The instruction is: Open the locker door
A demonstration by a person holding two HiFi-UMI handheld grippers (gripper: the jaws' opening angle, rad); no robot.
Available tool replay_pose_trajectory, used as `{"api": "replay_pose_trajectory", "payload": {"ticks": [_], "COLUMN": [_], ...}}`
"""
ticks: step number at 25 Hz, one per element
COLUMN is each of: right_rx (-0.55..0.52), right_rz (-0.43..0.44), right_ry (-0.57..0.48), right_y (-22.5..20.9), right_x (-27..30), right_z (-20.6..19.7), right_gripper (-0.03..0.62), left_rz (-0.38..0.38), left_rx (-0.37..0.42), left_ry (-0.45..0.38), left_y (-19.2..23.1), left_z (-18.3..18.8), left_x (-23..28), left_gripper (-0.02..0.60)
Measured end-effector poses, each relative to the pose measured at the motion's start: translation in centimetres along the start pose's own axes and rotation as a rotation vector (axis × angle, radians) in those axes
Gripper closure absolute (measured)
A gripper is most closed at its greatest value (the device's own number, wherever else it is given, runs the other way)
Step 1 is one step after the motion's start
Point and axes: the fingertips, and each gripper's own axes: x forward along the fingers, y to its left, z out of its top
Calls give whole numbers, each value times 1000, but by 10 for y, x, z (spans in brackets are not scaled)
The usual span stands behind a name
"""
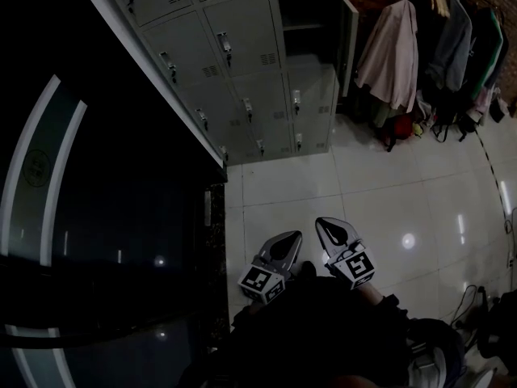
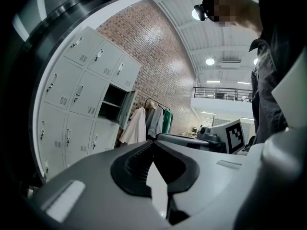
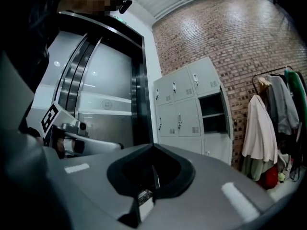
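- The left gripper (image 1: pixel 292 238) hangs at six o'clock, close to the person's body, jaws clenched together on nothing.
- The right gripper (image 1: pixel 323 223) sits just beside it, likewise clenched and empty.
- The locker bank (image 1: pixel 242 71) stands well apart at twelve o'clock. One locker door (image 1: pixel 350 35) at one o'clock stands swung open, so the opening looks done, with neither gripper near any handle.

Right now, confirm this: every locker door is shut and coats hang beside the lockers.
Wrong on the doors: one locker door in the right-hand column stands open, as the head view shows. The other doors are shut, and the coats do hang beside the lockers.
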Motion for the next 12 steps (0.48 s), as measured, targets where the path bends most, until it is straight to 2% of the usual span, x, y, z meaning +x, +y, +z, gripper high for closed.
{"api": "replay_pose_trajectory", "payload": {"ticks": [12], "right_rx": [-10], "right_rz": [25], "right_ry": [-38], "right_y": [-7], "right_x": [-5], "right_z": [10], "right_gripper": [593], "left_rz": [-17], "left_rx": [25], "left_ry": [39], "left_y": [-10], "left_z": [-6], "left_x": [20], "left_gripper": [571]}}
